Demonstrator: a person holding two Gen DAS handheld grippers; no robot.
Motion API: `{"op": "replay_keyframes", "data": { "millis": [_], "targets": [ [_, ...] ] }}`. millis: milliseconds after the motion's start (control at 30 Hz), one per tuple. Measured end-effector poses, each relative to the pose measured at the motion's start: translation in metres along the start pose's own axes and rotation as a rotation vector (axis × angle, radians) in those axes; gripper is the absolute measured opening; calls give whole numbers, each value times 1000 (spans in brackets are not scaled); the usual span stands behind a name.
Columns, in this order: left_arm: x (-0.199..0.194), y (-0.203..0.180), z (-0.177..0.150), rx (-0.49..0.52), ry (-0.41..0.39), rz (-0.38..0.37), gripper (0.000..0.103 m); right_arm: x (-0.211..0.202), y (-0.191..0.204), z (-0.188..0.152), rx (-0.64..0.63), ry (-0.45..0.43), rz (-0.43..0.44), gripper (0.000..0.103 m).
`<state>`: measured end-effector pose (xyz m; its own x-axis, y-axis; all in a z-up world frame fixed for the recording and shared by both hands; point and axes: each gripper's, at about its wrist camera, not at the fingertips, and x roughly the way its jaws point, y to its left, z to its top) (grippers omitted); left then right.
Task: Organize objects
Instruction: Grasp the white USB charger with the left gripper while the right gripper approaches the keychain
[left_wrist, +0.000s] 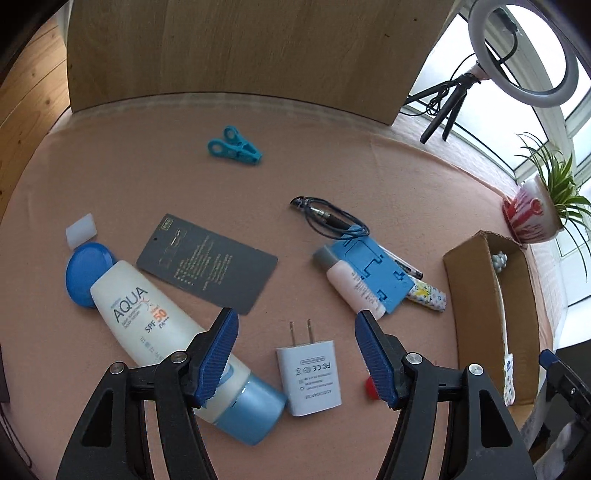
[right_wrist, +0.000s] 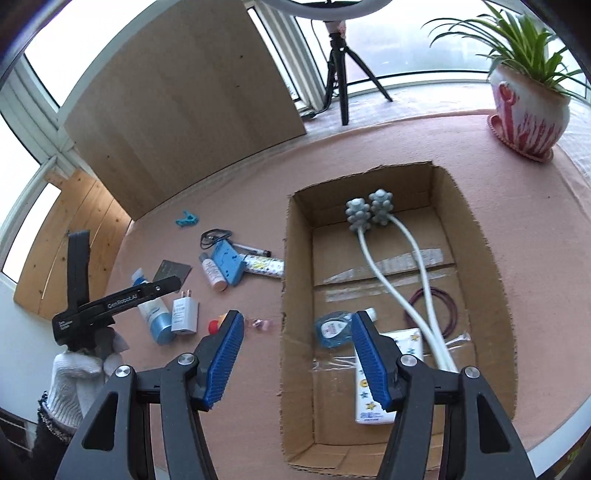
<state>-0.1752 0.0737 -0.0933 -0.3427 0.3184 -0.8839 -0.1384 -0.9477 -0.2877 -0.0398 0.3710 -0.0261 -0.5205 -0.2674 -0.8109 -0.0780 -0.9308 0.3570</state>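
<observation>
Left gripper (left_wrist: 295, 354): jaws spread wide, nothing between the pads. It hangs over the pink table cover (left_wrist: 110, 177). White plug adapter (left_wrist: 308, 373) lies in the gap between the fingers, prongs pointing away, touching neither pad as far as the view shows. Left pad overlaps the sunscreen tube (left_wrist: 147, 325) in the picture; contact or mere height above it cannot be told from this angle. A small red object (left_wrist: 370, 387) shows just behind the right pad, mostly hidden.

Still loose on the cover: grey card (left_wrist: 207, 264), round blue lid (left_wrist: 88, 273), white block (left_wrist: 81, 229), teal clip (left_wrist: 234, 146), coiled dark cable (left_wrist: 328, 218), and a cluster of blue folding stand (left_wrist: 376, 277) lying over a small pale bottle (left_wrist: 351, 284), a pen and a patterned tube.

Right gripper (right_wrist: 297, 360): jaws also wide apart, empty, poised above the near left wall of the cardboard box (right_wrist: 480, 236). Box stands at the right of the table, open top. Inside: massage roller with two knobbed heads (right_wrist: 369, 214), purple ring (right_wrist: 430, 314), clear blue bottle (right_wrist: 332, 328), white star-printed tube (right_wrist: 373, 402).

A gloved hand (right_wrist: 74, 373) carries the left gripper, seen in the right wrist view.
</observation>
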Motion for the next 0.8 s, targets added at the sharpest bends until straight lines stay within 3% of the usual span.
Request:
{"op": "replay_keyframes", "data": {
  "millis": [367,800],
  "targets": [
    [14,-1,-11,58,55,-2,69,46,52,12,-65,100,101,57],
    [22,-25,-23,118,70,44,69,87,74,20,-96,205,75,57]
  ]
}}
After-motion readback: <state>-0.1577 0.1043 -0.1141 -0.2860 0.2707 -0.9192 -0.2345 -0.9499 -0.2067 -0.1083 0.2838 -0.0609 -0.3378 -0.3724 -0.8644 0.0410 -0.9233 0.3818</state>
